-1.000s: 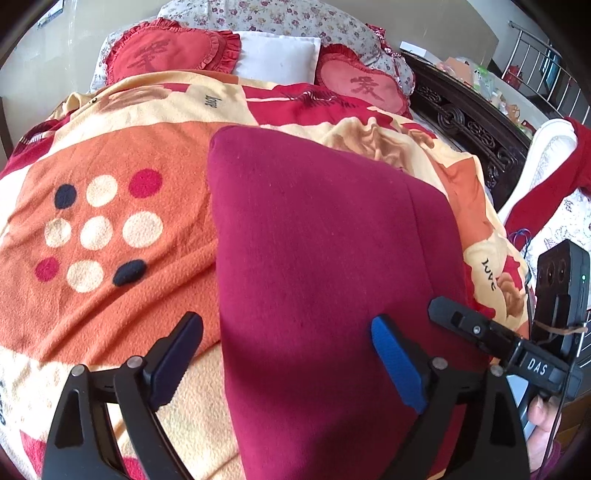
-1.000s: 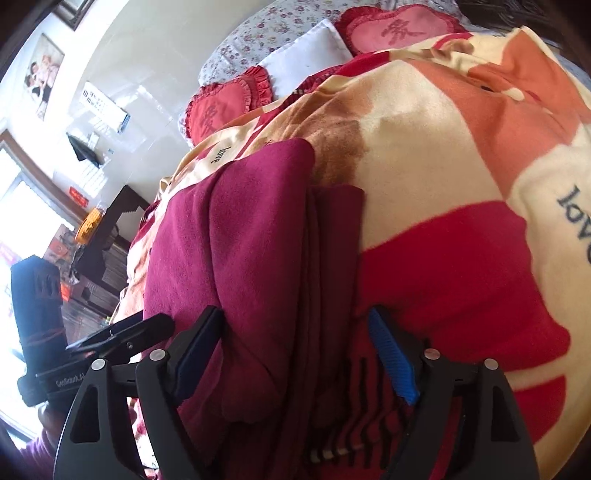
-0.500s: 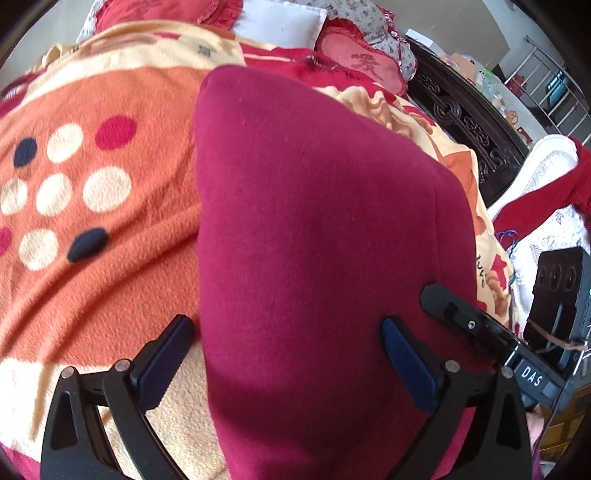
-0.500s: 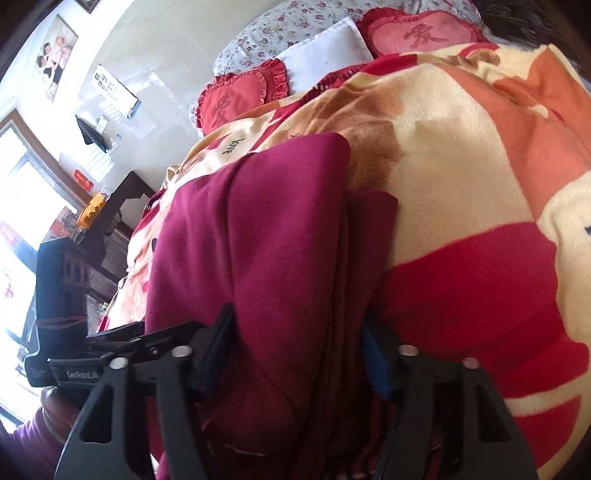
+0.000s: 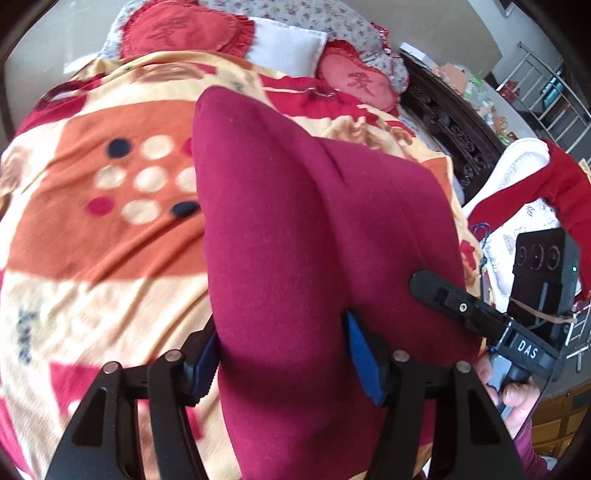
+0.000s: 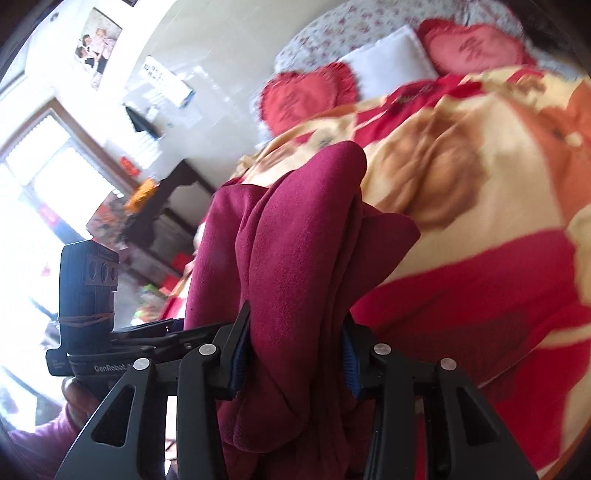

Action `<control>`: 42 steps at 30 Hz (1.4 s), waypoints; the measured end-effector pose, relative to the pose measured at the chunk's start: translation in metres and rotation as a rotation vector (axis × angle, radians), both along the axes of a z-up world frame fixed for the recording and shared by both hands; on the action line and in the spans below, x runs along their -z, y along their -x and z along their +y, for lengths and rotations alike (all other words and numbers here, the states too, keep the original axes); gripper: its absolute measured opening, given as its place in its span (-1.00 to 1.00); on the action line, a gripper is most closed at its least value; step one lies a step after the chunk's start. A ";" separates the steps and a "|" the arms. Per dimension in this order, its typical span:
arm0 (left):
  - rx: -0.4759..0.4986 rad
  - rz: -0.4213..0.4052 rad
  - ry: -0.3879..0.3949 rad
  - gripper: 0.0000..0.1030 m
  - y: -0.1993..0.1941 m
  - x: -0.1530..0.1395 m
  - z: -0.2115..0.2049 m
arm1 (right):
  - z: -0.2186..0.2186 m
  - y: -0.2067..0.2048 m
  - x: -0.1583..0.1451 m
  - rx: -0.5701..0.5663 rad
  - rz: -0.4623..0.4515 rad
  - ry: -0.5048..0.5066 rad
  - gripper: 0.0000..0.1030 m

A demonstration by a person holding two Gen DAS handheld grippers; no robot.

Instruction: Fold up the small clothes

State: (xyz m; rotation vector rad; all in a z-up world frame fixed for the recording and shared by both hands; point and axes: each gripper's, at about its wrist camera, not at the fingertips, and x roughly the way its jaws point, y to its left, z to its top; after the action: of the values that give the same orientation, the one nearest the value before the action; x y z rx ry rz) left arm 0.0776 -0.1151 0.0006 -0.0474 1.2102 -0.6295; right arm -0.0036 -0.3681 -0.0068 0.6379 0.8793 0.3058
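Observation:
A folded maroon garment (image 5: 295, 240) lies along the bed blanket (image 5: 103, 251). My left gripper (image 5: 282, 362) is shut on its near end, blue pads pressing both sides. In the right wrist view the same maroon garment (image 6: 295, 266) is bunched in thick folds and raised off the blanket (image 6: 480, 229). My right gripper (image 6: 291, 362) is shut on that bundle. Each gripper shows in the other's view: the right one at the lower right of the left wrist view (image 5: 480, 314), the left one at the left of the right wrist view (image 6: 122, 343).
Heart-shaped red cushions (image 5: 177, 33) and a white pillow (image 5: 284, 46) lie at the head of the bed. A dark carved bed frame (image 5: 450, 125) runs along the right, with a red cloth (image 5: 554, 192) on a white chair beyond. A window (image 6: 33, 221) and dark furniture (image 6: 166, 214) stand at left.
Both grippers have closed from open onto the maroon garment. The garment has bunched up and lifted off the blanket at the near end.

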 end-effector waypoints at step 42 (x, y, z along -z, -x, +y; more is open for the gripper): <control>-0.251 -0.359 -0.138 0.63 0.083 -0.024 0.048 | 0.100 0.058 -0.026 0.082 0.083 0.520 -0.38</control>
State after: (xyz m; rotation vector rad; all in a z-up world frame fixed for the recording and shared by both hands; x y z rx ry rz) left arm -0.0056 -0.0671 0.0245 0.0285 0.8787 -0.3159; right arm -0.0617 -0.2678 0.0188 0.2029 0.9619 -0.0284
